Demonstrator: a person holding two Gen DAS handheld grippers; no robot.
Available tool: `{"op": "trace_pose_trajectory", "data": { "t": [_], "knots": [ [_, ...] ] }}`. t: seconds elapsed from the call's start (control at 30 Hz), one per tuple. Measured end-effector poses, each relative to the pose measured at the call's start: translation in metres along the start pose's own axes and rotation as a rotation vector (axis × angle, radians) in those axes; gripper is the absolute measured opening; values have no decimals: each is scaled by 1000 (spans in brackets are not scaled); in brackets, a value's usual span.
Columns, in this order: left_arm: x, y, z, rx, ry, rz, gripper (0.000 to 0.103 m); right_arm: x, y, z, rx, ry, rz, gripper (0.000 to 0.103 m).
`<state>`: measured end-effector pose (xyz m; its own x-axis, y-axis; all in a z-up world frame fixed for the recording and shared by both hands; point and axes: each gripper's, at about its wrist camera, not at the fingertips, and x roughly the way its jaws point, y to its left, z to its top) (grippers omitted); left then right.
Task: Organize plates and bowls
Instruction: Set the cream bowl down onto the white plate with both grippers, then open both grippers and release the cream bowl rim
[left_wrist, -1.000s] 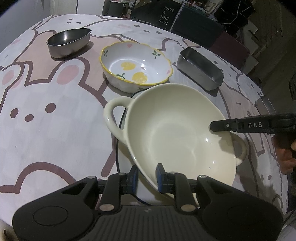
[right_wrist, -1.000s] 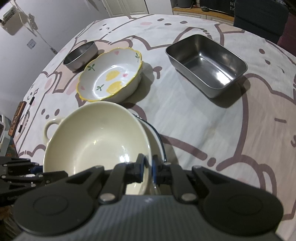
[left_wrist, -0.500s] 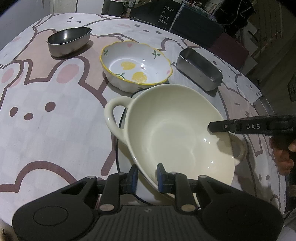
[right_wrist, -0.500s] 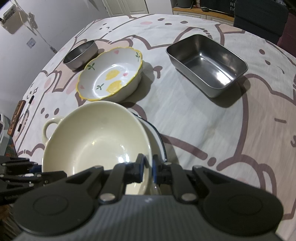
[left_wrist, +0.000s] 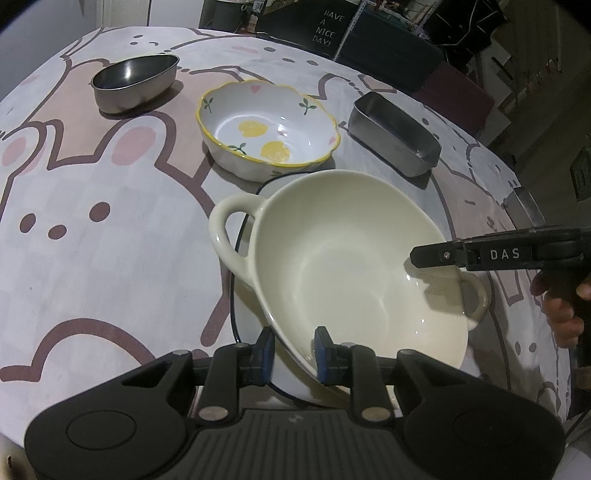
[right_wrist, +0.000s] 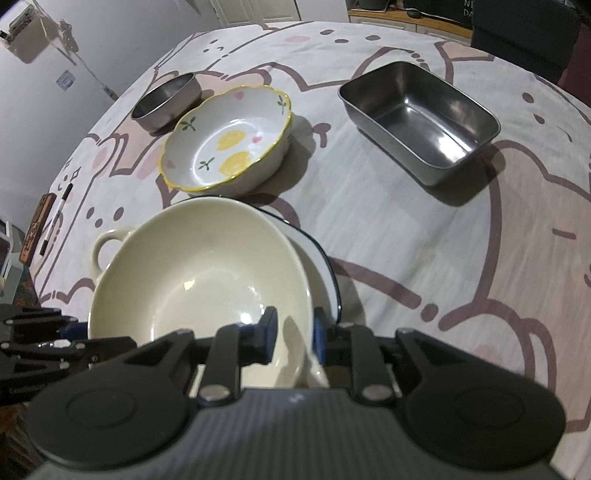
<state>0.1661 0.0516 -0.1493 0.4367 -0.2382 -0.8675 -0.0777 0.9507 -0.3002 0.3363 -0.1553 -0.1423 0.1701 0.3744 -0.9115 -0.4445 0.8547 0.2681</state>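
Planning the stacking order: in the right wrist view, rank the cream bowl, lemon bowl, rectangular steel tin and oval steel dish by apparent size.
1. cream bowl, though it is nearest the camera.
2. lemon bowl and rectangular steel tin: too alike to rank.
3. oval steel dish, farthest away and partly hidden.

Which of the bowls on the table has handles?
The plain cream bowl, nearest the cameras, sitting on a plate. The lemon bowl and both steel dishes have none.

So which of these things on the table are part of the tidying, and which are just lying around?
Job:
cream two-handled bowl
blue-rimmed white plate beneath it
lemon-print bowl
oval steel dish
rectangular steel tray

Lying about:
marker pen
"Have a nice day" sign
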Motion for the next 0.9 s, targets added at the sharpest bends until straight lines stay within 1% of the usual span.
{"op": "trace_pose_trajectory", "data": {
  "t": [0.37, 0.47, 0.53, 0.57, 0.67, 0.77, 0.9],
  "knots": [
    [0, 0, 1, 5, 3, 4, 25, -2, 0, 0, 1, 0, 4, 24],
    [-5, -1, 1, 15, -14, 15, 25, -3, 0, 1, -2, -4, -1, 25],
    [-7, 1, 0, 6, -18, 15, 27, -6, 0, 1, -4, -13, -8, 27],
    [-8, 1, 0, 6, -21, 15, 27, -7, 0, 2, -3, -18, -7, 29],
    [-10, 2, -1, 3, -25, 12, 28, -11, -2, 1, 7, -30, -2, 32],
    [-10, 2, -1, 4, -25, 11, 29, -13, -2, 1, 7, -33, -7, 32],
    [-11, 0, -1, 11, -24, 9, 32, -15, 0, -1, 6, -36, -14, 33]
  ]
}}
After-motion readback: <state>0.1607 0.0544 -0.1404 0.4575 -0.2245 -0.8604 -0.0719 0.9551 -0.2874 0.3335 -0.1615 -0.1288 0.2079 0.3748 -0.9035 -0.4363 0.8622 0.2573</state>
